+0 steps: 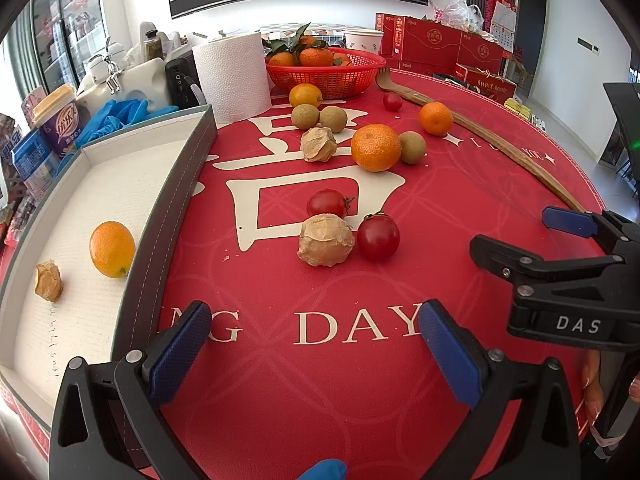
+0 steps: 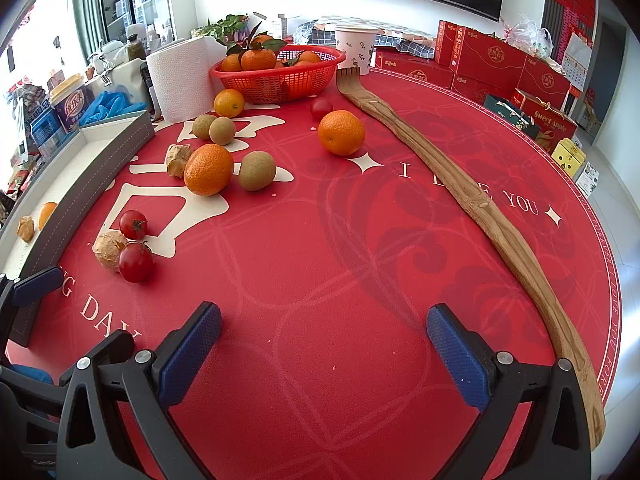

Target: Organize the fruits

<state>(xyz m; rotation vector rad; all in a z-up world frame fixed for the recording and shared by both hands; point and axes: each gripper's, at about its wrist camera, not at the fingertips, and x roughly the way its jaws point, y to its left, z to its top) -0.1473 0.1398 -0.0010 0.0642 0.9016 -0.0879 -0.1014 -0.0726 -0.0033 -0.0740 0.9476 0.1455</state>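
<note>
My left gripper [image 1: 314,336] is open and empty above the red mat. Ahead of it lie a papery husk fruit [image 1: 326,240] and two cherry tomatoes [image 1: 378,237] [image 1: 327,203]. Farther back lie tangerines [image 1: 375,147], brown round fruits [image 1: 412,147] and another husk fruit [image 1: 318,144]. The grey tray [image 1: 176,200] at the left holds an orange fruit [image 1: 112,249] and a husk fruit [image 1: 48,282]. My right gripper [image 2: 324,340] is open and empty over bare mat; it also shows in the left wrist view [image 1: 520,236]. Its view shows the tomatoes [image 2: 135,262] and a tangerine [image 2: 209,169].
A red basket [image 1: 326,74] of tangerines stands at the back beside a paper towel roll [image 1: 232,76]. A long wooden back scratcher [image 2: 460,184] lies across the right of the mat. Red gift boxes [image 2: 492,60] stand beyond the table. Clutter sits left of the tray.
</note>
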